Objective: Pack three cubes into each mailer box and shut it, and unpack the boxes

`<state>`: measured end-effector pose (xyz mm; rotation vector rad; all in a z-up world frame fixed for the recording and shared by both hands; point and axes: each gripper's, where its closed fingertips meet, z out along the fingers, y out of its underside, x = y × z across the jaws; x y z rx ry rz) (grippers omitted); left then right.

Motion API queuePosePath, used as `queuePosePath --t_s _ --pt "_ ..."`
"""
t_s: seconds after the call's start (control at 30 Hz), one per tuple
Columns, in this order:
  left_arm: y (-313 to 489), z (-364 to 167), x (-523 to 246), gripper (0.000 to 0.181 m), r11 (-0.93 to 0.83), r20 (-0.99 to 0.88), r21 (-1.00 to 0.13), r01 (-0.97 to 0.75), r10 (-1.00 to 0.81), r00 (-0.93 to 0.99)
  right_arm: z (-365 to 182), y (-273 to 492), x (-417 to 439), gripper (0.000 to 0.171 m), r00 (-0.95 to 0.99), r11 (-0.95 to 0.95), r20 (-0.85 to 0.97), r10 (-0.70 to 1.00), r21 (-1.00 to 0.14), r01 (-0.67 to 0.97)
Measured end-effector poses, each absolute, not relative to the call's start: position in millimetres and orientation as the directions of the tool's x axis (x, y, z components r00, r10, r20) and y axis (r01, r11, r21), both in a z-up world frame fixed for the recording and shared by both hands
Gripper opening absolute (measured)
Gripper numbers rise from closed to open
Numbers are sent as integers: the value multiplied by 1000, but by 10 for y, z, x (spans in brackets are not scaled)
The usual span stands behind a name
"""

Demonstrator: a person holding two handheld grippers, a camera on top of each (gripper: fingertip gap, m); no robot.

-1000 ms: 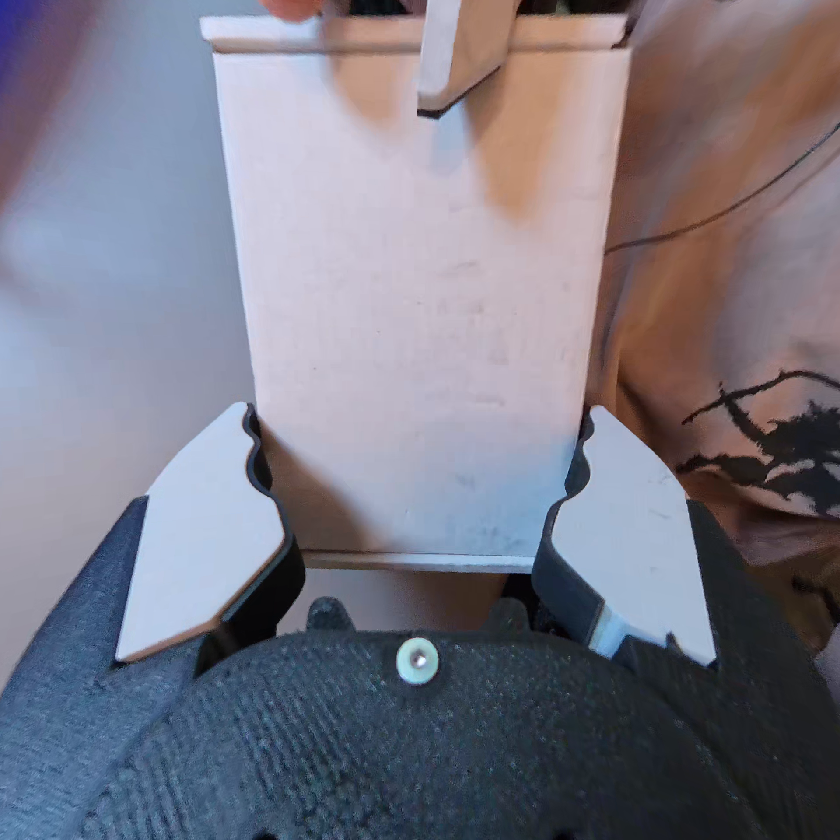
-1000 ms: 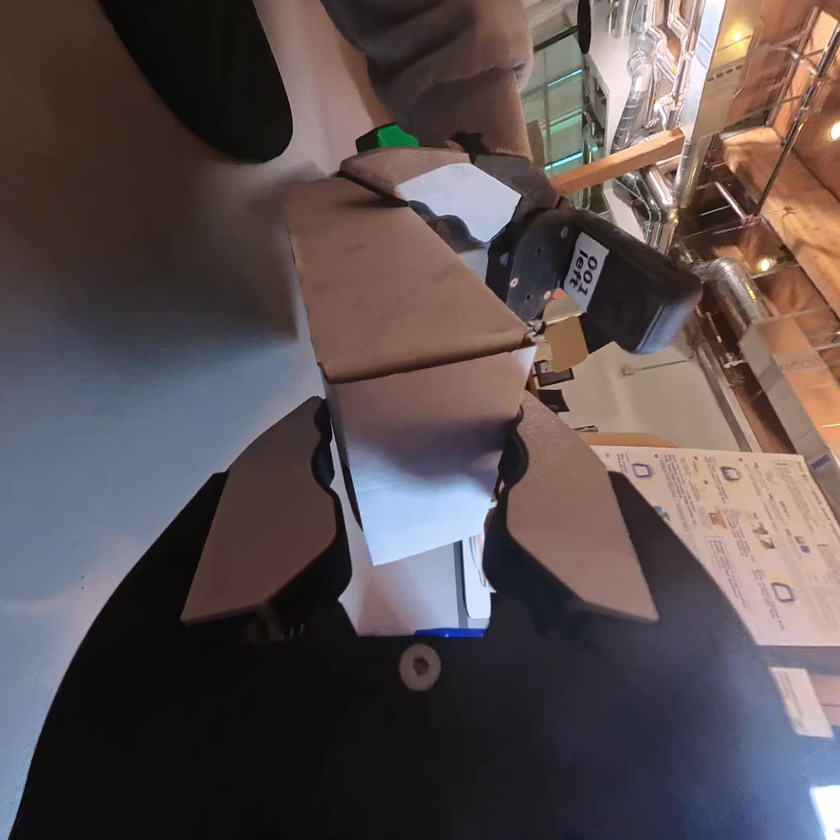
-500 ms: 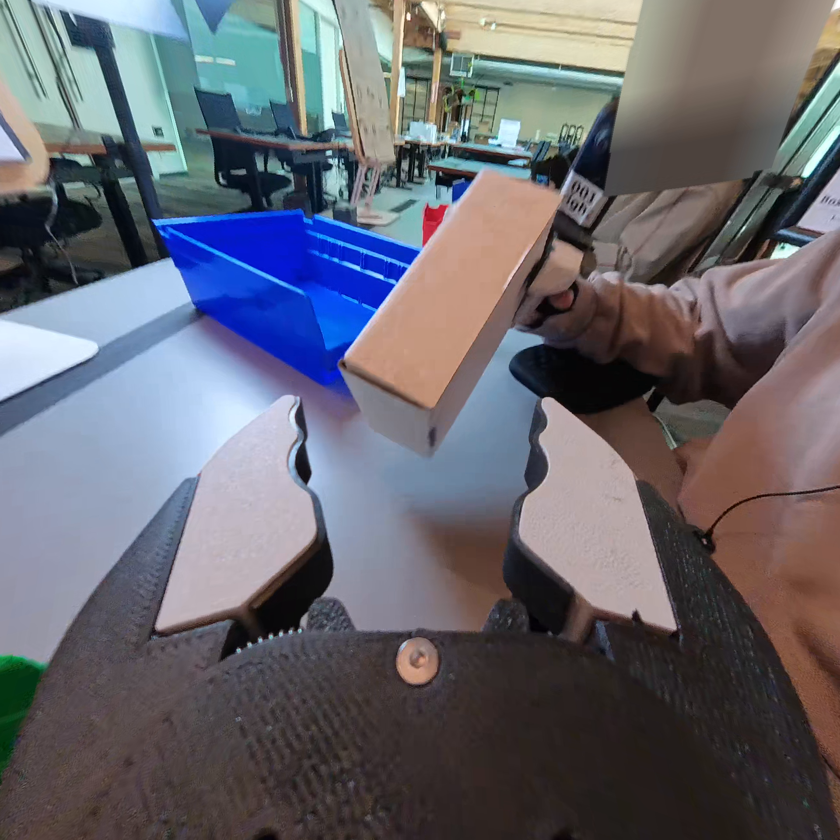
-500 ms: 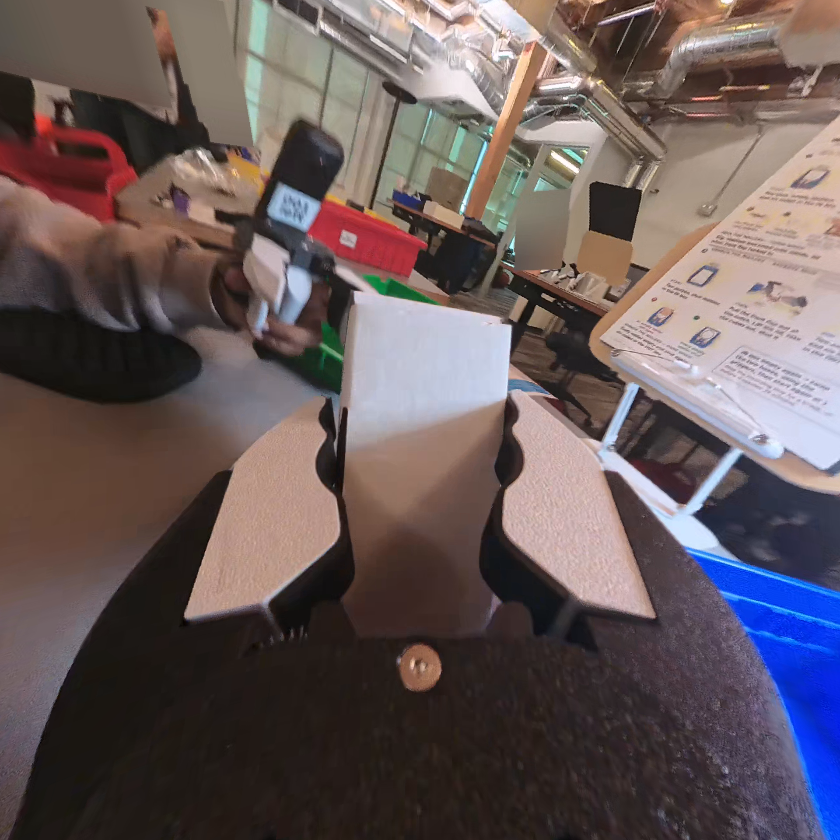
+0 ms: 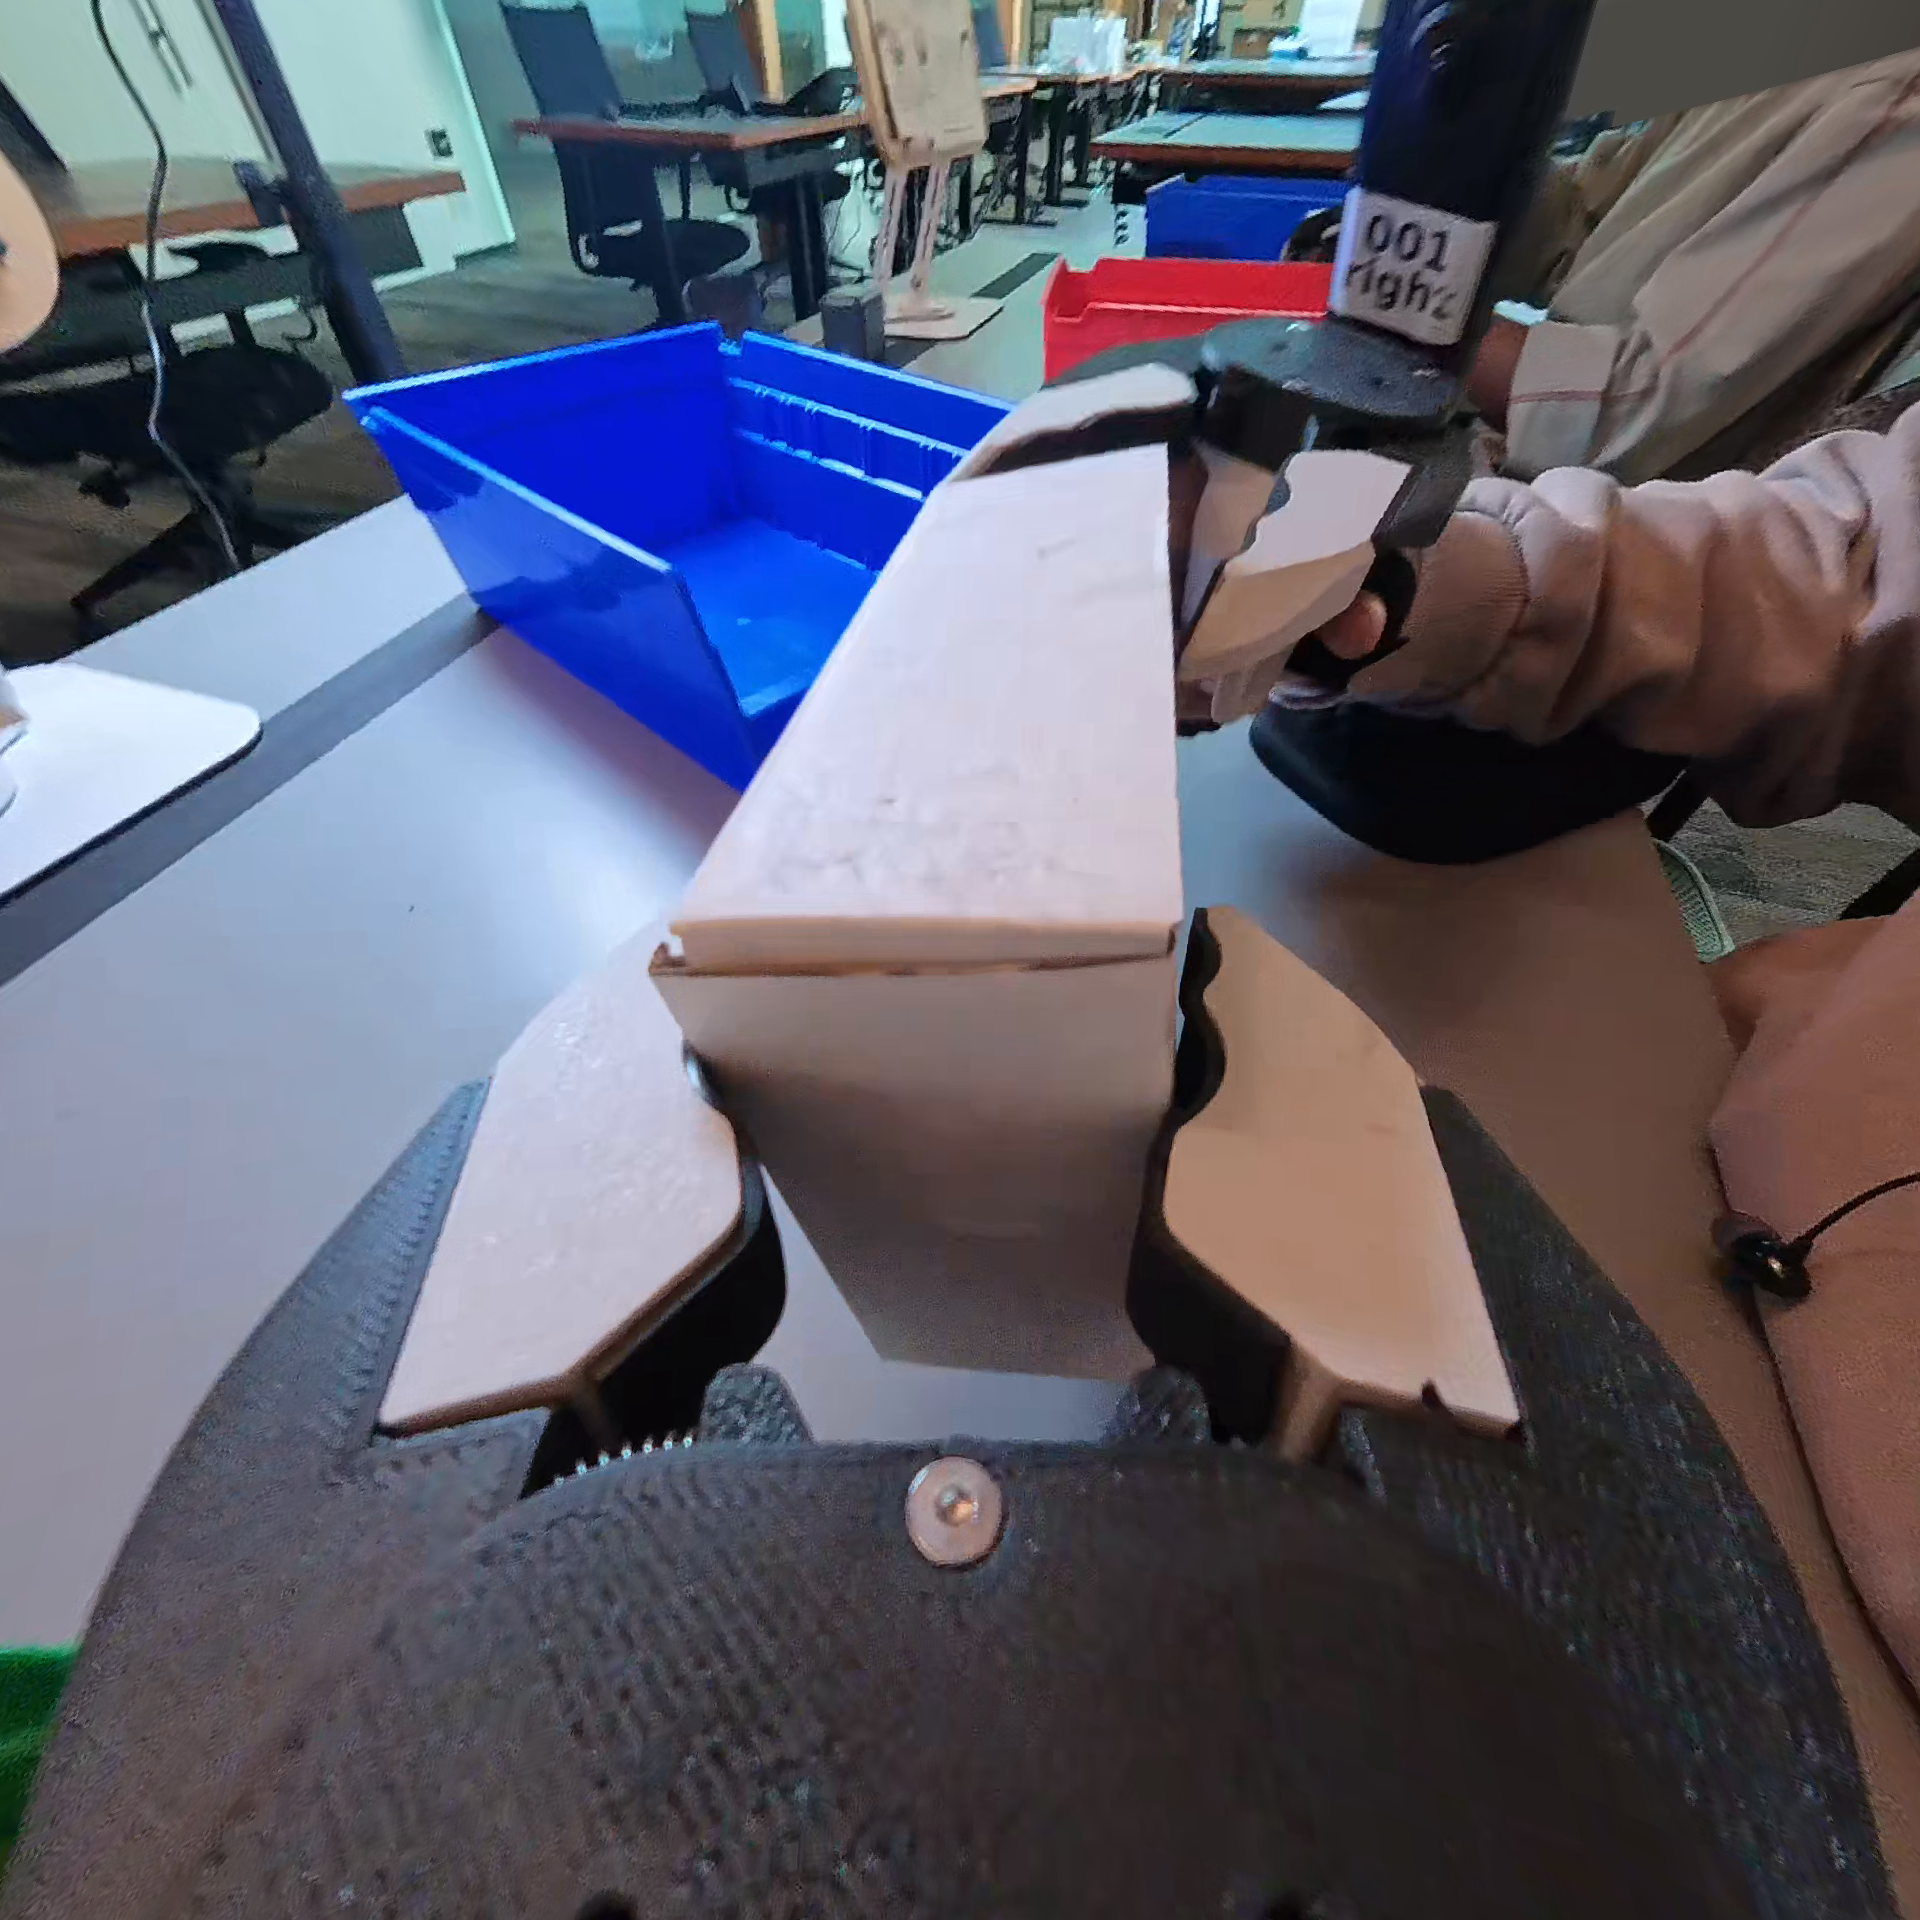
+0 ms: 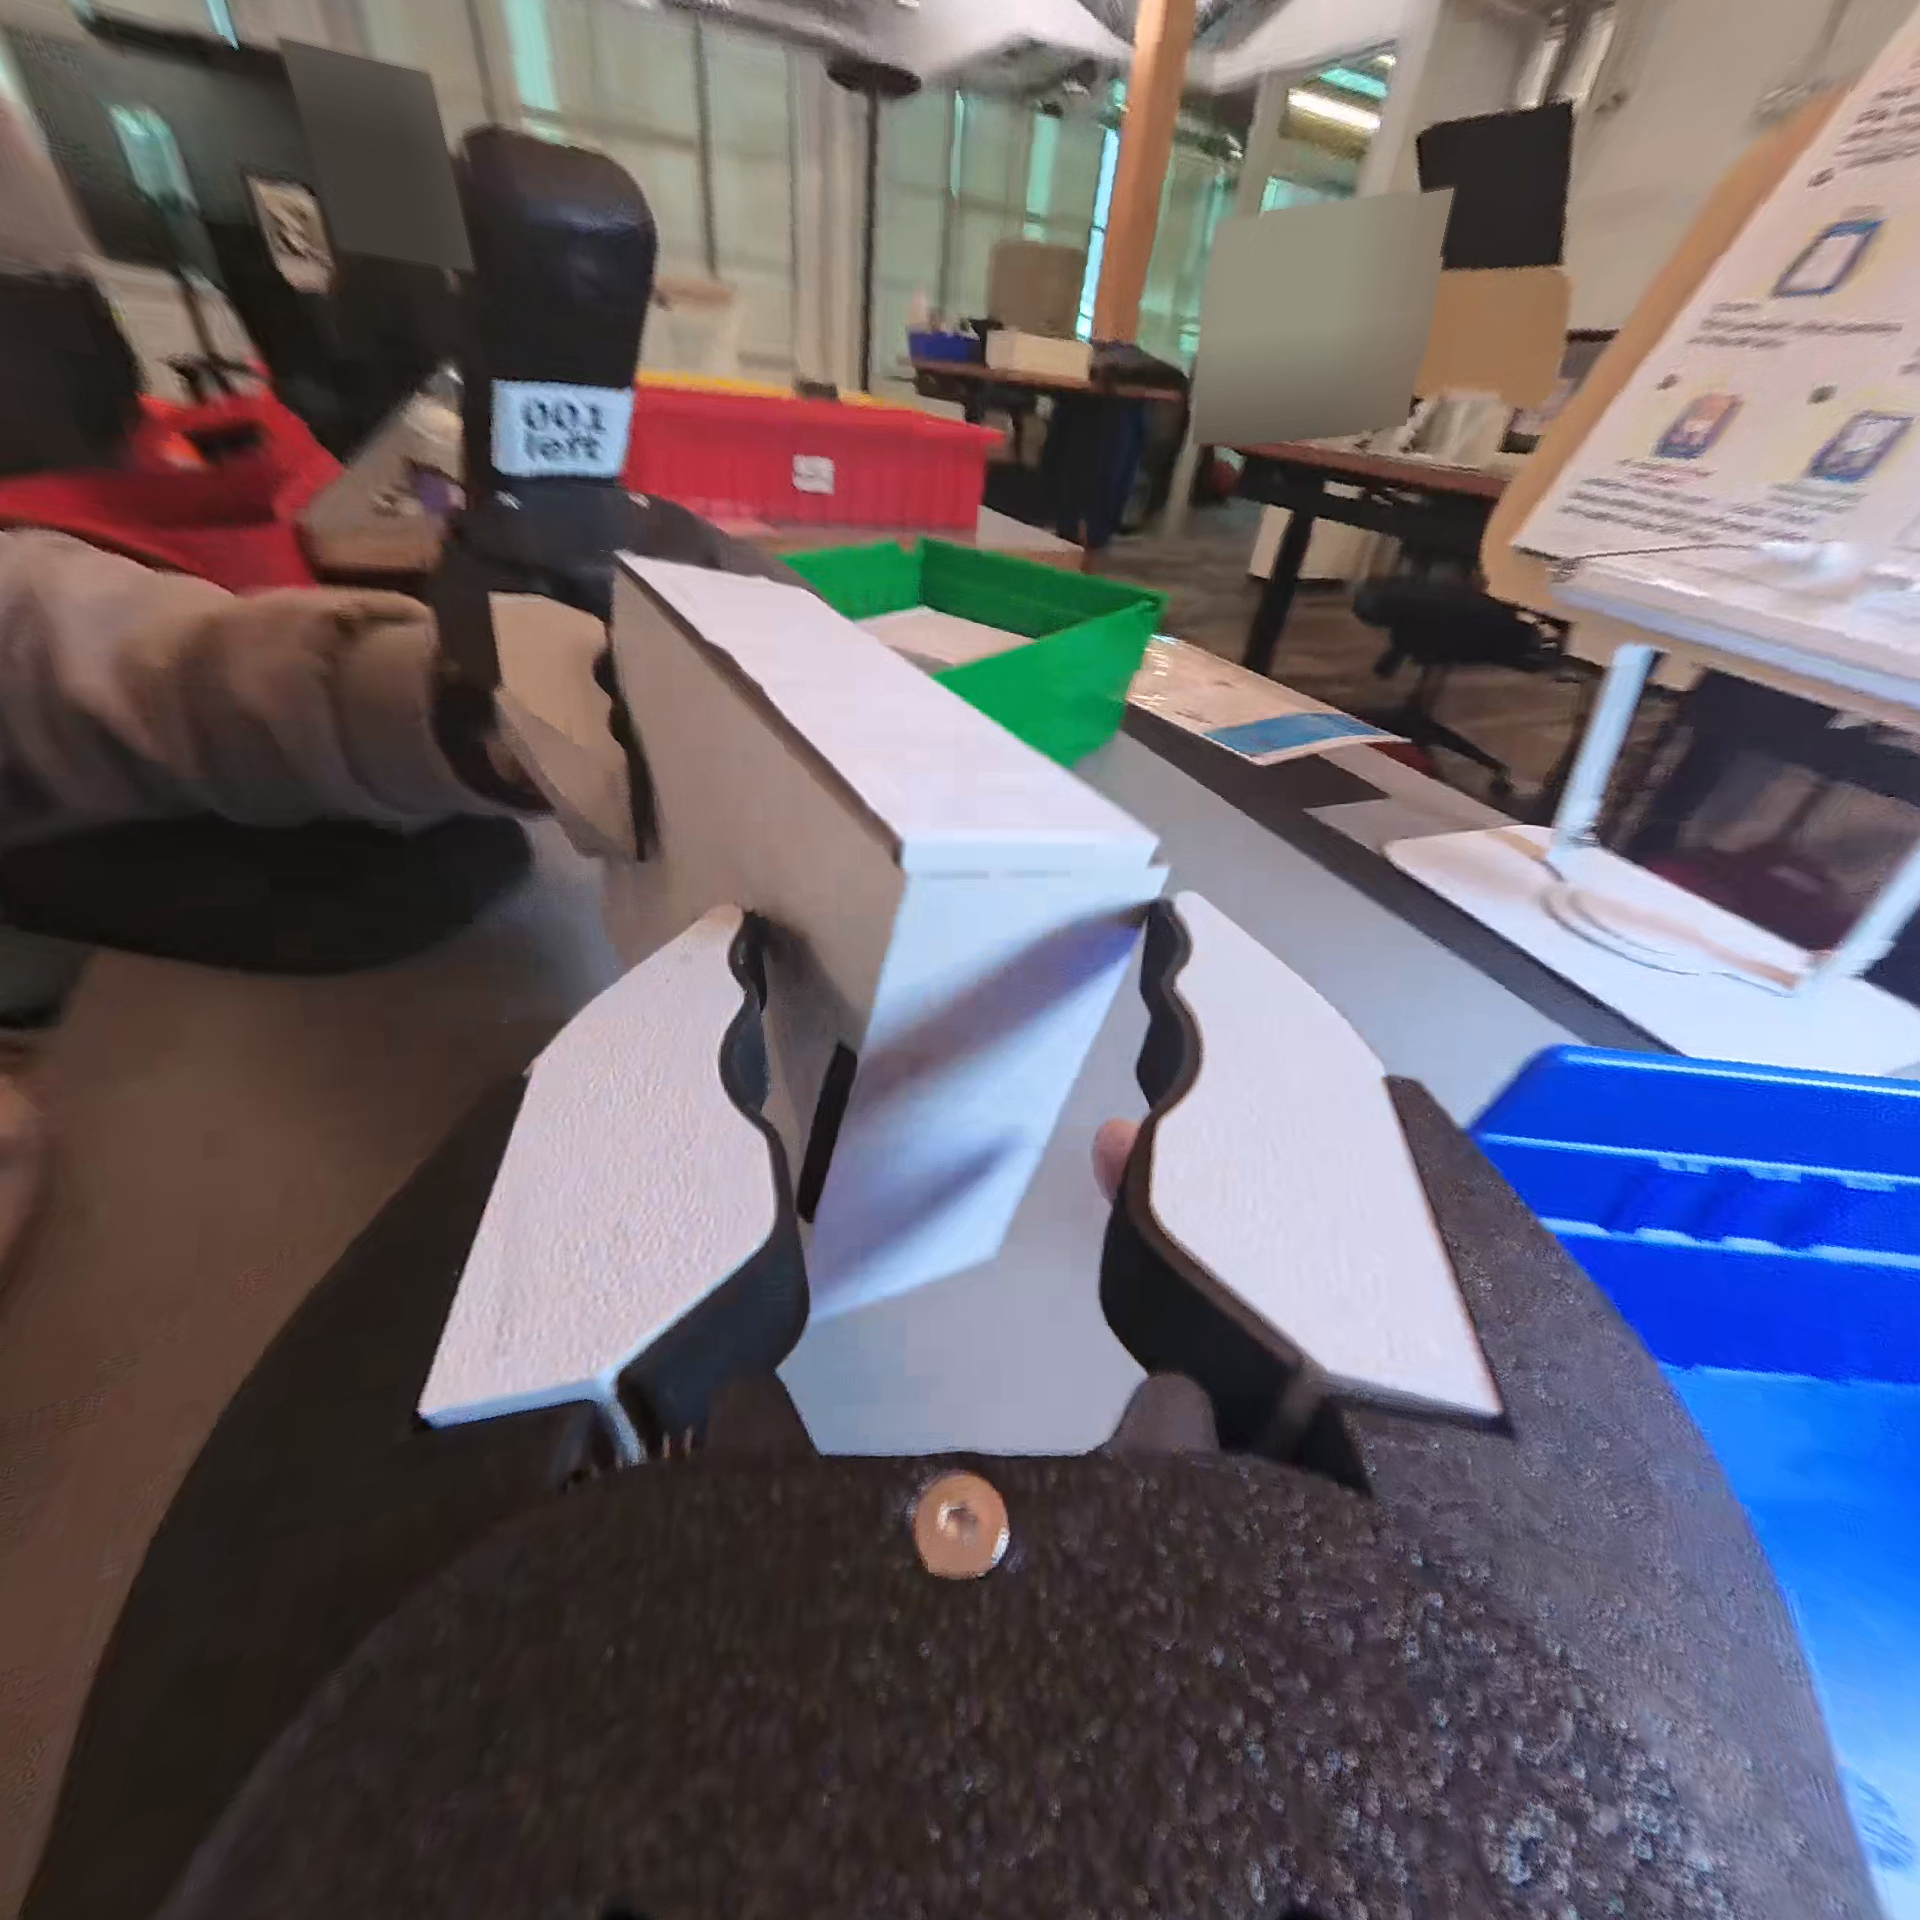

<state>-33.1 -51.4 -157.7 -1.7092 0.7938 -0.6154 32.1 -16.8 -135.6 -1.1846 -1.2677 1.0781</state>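
Note:
A closed white mailer box [image 5: 966, 748] is held level above the grey table [image 5: 312, 987], one gripper at each end. My left gripper [image 5: 935, 945] is shut on its near end in the left wrist view. My right gripper [image 6: 951, 914] is shut on the other end of the box [image 6: 883, 769]. The right gripper also shows at the box's far end in the left wrist view [image 5: 1247, 551], and the left gripper shows at the far end in the right wrist view [image 6: 582, 727]. No cubes are in view.
An empty blue bin [image 5: 582, 520] stands on the table behind the box and also shows in the right wrist view [image 6: 1714, 1195]. A green bin [image 6: 1039, 665] stands beyond the box. A red bin [image 5: 1164, 301] and a white stand base [image 5: 94, 758] are farther off.
My left gripper let go of the box's wide sides, stood open and apart from it, and has now shut on its narrow end. The right gripper turned the box level.

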Motion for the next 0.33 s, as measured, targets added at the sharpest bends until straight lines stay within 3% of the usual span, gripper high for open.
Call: queuePosePath --t_s 0.17,0.33 --pt "-436 -1640 -502 80 -236 12 -946 -223 -711 703 -1168 -52 368 59 178 337 359 916 -930 145" --pt "-405 -1675 -458 80 -283 32 -930 -235 -699 714 -1206 -223 110 43 81 594 647 758 -737 324"
